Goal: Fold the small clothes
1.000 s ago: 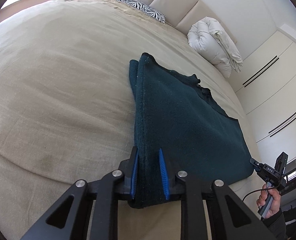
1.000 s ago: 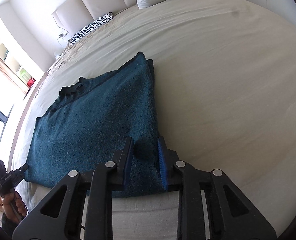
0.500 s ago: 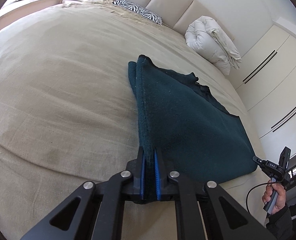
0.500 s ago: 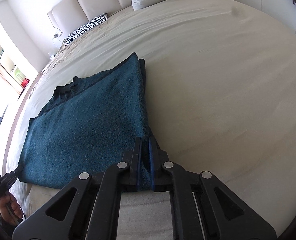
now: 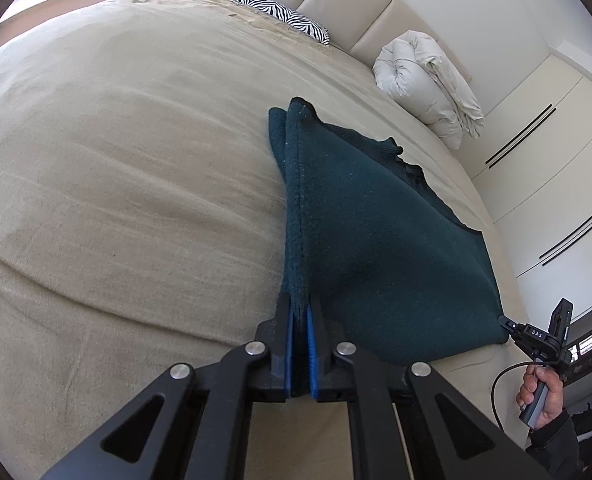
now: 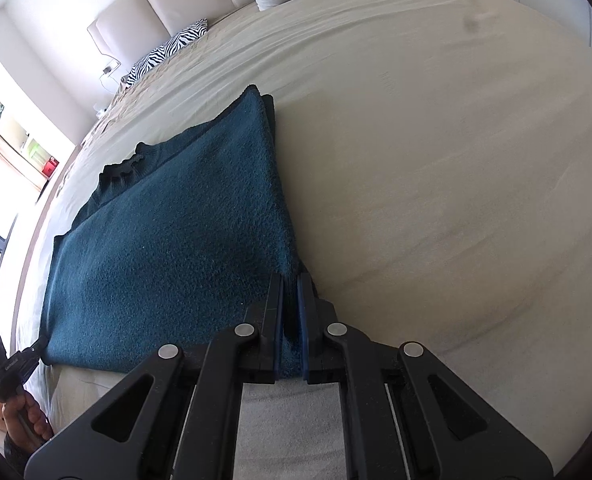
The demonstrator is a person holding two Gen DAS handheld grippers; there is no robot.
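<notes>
A dark teal knit sweater [image 5: 376,248] lies folded flat on the beige bed [image 5: 116,160]. My left gripper [image 5: 301,312] is shut on its near left corner, the fabric edge pinched between the blue pads. In the right wrist view the same sweater [image 6: 176,240] spreads to the left, and my right gripper [image 6: 291,284] is shut on its near right corner. The right gripper also shows in the left wrist view [image 5: 508,326] at the sweater's far corner, and the left one in the right wrist view [image 6: 42,344].
A rolled white duvet [image 5: 428,80] and a zebra pillow [image 5: 280,16] lie at the padded headboard [image 5: 336,4]. White wardrobe doors [image 5: 556,152] stand to the right. A white towel [image 6: 288,432] lies under the right gripper at the bed's near edge.
Both grippers went from open around the sweater's near corners to shut on them. Both views have since risen slightly with the corners held.
</notes>
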